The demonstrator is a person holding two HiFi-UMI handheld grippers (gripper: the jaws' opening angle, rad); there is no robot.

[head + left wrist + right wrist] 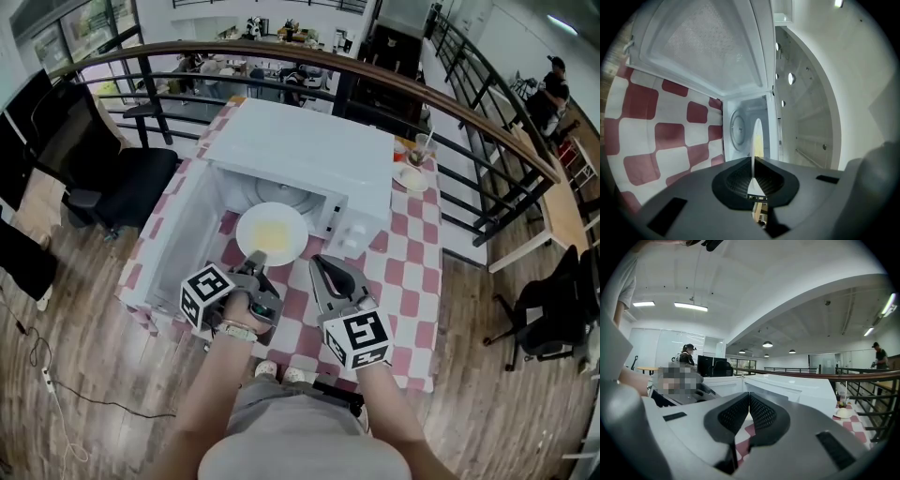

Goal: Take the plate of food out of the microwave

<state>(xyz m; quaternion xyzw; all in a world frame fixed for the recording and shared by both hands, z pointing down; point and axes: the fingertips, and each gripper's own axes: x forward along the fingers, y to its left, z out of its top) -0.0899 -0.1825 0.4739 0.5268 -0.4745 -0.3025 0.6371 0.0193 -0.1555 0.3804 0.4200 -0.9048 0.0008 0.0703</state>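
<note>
A white microwave [309,150] stands on the checked table with its door [183,234] swung open to the left. A white plate [272,232] with yellow food sits level at the mouth of the cavity. My left gripper [255,258] is shut on the plate's near rim. In the left gripper view the plate [757,140] shows edge-on, pinched between the pads of the left gripper [753,180], with the cavity and turntable [737,129] behind. My right gripper [323,264] hovers just right of the plate, shut and empty. In its own view the right gripper [749,404] has its pads pressed together.
The red and white checked table [403,272] carries a small dish [411,176] and a cup [420,145] at the back right. A dark railing [450,103] curves behind the table. A black office chair [122,178] stands at the left.
</note>
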